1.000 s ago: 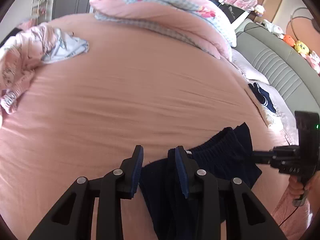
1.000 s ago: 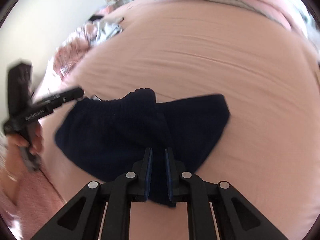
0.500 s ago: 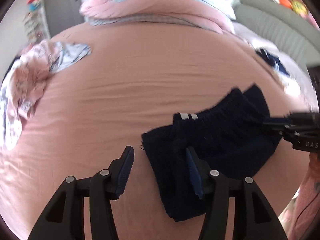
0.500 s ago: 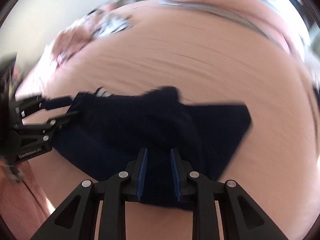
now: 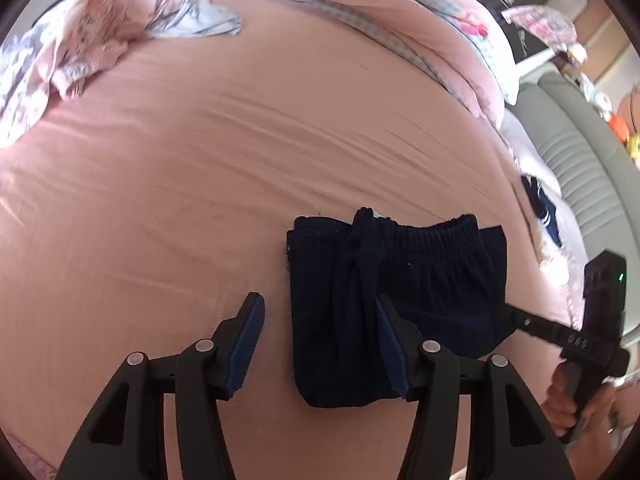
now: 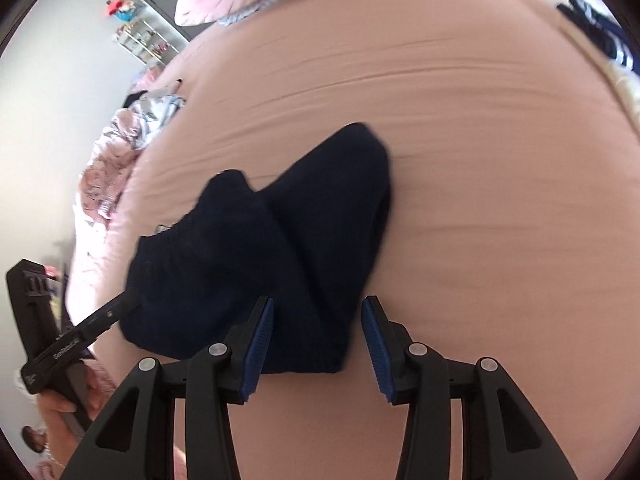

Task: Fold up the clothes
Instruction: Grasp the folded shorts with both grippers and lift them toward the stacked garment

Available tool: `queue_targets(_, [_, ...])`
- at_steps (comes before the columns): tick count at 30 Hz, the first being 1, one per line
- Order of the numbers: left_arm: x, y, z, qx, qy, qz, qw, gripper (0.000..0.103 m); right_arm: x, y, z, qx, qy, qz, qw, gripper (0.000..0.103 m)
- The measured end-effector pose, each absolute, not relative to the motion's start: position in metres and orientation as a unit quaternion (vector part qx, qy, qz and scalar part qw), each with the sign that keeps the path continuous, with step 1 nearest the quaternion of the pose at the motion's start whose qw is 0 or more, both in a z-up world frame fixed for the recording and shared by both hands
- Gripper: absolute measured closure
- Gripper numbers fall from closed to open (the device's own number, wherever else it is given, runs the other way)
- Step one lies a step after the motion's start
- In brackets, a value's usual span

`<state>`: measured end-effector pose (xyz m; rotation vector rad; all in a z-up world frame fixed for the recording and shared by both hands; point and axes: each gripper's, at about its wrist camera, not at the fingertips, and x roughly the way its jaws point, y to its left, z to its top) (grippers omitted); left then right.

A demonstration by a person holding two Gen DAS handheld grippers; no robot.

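Observation:
Dark navy shorts (image 5: 420, 280) lie folded on the pink bed sheet (image 5: 240, 160), with the elastic waistband along the far edge. My left gripper (image 5: 319, 304) is open just above the shorts' near left part, nothing pinched between its blue pads. The right gripper's black body (image 5: 600, 312) sits at the shorts' right edge, held by a hand. In the right wrist view my right gripper (image 6: 318, 304) is open over the near end of the shorts (image 6: 280, 240), somewhat blurred. The left gripper's body (image 6: 60, 348) reaches the cloth from the left.
A crumpled pile of pink patterned clothes (image 5: 80, 40) lies at the far left of the bed. A pink duvet (image 5: 400, 12) runs along the far side. Another navy garment with white stripes (image 5: 540, 212) lies at the right edge, beside a grey padded headboard (image 5: 580, 160).
My right gripper was shut on the shorts and has opened wide, letting go. My left gripper has opened wider too. The shorts now rest folded on the sheet.

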<state>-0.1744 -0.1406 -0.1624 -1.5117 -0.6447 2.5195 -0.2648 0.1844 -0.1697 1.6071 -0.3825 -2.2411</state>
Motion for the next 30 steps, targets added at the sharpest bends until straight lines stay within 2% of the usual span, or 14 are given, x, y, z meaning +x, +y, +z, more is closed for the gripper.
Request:
queue_targets(7, [-0.19,-0.149,-0.177,-0.496,-0.25,0.827,0.089,0.045,-0.269,0.169,-0.179,0.57,-0.12,-0.791,0.187,0.042])
queue_targets(9, [-0.194,-0.147,-0.177,-0.493,-0.253,0.826,0.105,0.046,-0.268,0.165,-0.179,0.575,-0.113,-0.789,0.185,0.044])
queue_targets(11, [-0.196,-0.143,-0.175,-0.496,-0.248,0.822,0.128,0.053,-0.266,0.159,-0.175,0.578,-0.105,-0.786,0.192,0.056])
queue_targets(16, [-0.196,-0.14,-0.176,-0.506,-0.244,0.814,0.146,0.055,-0.266,0.158,-0.177,0.58,-0.098,-0.788,0.184,0.056])
queue_targets(19, [-0.202,-0.143,-0.185,-0.502,-0.262,0.812,0.14,0.052,-0.272,0.174,-0.189,0.568,-0.162,-0.788,0.175,0.056])
queue_targets(21, [-0.202,-0.132,-0.179,-0.501,-0.225,0.824,0.139,0.052,-0.272,0.167,-0.188,0.564,-0.151,-0.793,0.174,0.058])
queue_targets(22, [-0.201,-0.127,-0.177,-0.501,-0.207,0.829,0.139,0.066,-0.271,0.162,-0.186,0.563,-0.14,-0.796,0.174,0.071])
queue_targets(23, [-0.197,-0.122,-0.169,-0.496,-0.198,0.834,0.141,0.086,-0.268,0.154,-0.184,0.562,-0.122,-0.798,0.179,0.081])
queue_targets(25, [-0.188,-0.114,-0.154,-0.485,-0.181,0.843,0.144,0.089,-0.259,0.139,-0.174,0.552,-0.082,-0.809,0.183,0.089])
queue_targets(30, [-0.166,-0.094,-0.115,-0.458,-0.138,0.865,0.151,0.09,-0.229,0.136,-0.119,0.509,-0.06,-0.837,0.191,0.091])
